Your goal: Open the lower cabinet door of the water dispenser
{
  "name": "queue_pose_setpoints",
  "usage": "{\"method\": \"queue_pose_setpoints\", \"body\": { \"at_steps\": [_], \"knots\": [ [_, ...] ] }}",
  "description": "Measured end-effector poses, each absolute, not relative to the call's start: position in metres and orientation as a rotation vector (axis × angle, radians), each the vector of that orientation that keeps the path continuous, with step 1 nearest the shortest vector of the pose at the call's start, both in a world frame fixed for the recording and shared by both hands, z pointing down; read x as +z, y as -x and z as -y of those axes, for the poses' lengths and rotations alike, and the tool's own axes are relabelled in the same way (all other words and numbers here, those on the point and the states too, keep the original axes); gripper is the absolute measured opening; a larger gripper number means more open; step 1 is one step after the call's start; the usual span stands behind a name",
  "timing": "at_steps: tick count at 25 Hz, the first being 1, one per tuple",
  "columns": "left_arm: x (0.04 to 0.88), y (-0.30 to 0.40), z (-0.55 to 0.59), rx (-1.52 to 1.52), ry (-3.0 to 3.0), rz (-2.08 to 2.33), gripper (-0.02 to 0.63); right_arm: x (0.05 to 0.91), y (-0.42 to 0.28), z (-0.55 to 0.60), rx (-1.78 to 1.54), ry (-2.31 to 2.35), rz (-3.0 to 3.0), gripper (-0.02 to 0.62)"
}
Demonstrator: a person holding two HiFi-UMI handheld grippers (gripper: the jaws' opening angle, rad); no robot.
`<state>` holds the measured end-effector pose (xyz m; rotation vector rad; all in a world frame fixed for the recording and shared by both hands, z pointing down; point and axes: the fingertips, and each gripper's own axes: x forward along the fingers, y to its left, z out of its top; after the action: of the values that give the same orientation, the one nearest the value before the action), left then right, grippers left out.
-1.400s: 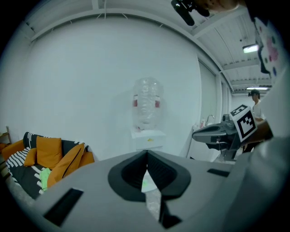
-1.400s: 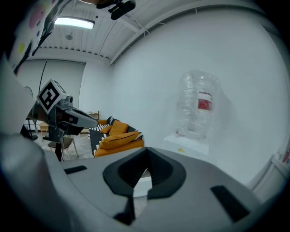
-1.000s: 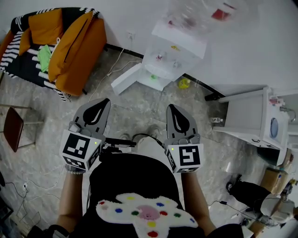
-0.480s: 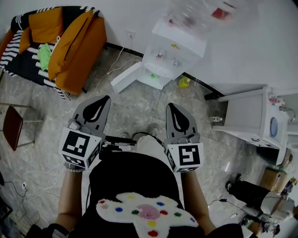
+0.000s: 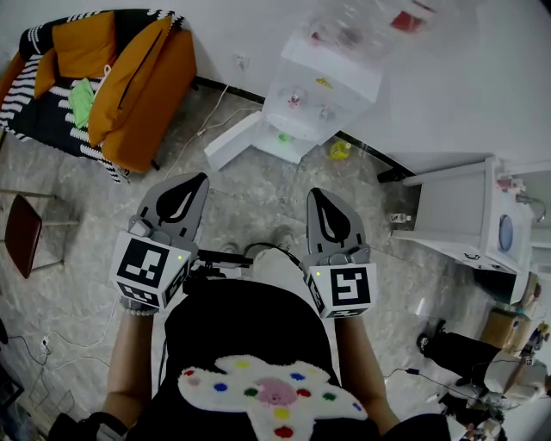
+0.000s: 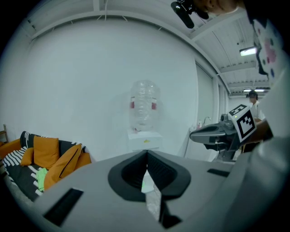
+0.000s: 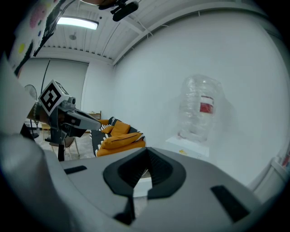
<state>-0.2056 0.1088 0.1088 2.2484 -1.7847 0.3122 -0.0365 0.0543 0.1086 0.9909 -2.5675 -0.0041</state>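
Both grippers are held level with each other in front of the person, well apart from the water dispenser (image 5: 331, 73). The left gripper (image 5: 193, 184) has its jaws fully together with nothing between them; the right gripper (image 5: 316, 200) is likewise closed and empty.

The water dispenser stands against the wall ahead, with the bottle (image 5: 362, 26) on top. In the head view it lies beyond the right gripper and a little to that side of the midline between the hands. The left gripper view shows the dispenser straight over its closed jaws, so that gripper is aimed at it; the right gripper view shows it off to the right of the jaws, so that gripper is aimed slightly past it.

A white panel (image 5: 231, 145) juts from the foot of the dispenser toward the left, across the floor (image 5: 258, 198). By its place and shape it is judged to be the lower cabinet door, standing swung out; a green item (image 5: 283, 140) shows in the opening beside it. The panel's long axis runs obliquely away from the cabinet front, and its free end points toward the left gripper's side. That free end is therefore nearer the left gripper, while the cabinet body is nearer the right. How wide the door stands cannot be told.
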Motion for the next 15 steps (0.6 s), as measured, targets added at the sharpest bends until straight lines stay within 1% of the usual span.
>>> {"method": "queue_pose_setpoints", "body": {
  "at_steps": [15],
  "knots": [
    [0.1083, 0.2003, -0.1055, 0.306, -2.273, 1.764, 0.014, 0.1093, 0.0372, -0.0553, -0.004, -1.009, 2.606, 0.005]
  ]
}}
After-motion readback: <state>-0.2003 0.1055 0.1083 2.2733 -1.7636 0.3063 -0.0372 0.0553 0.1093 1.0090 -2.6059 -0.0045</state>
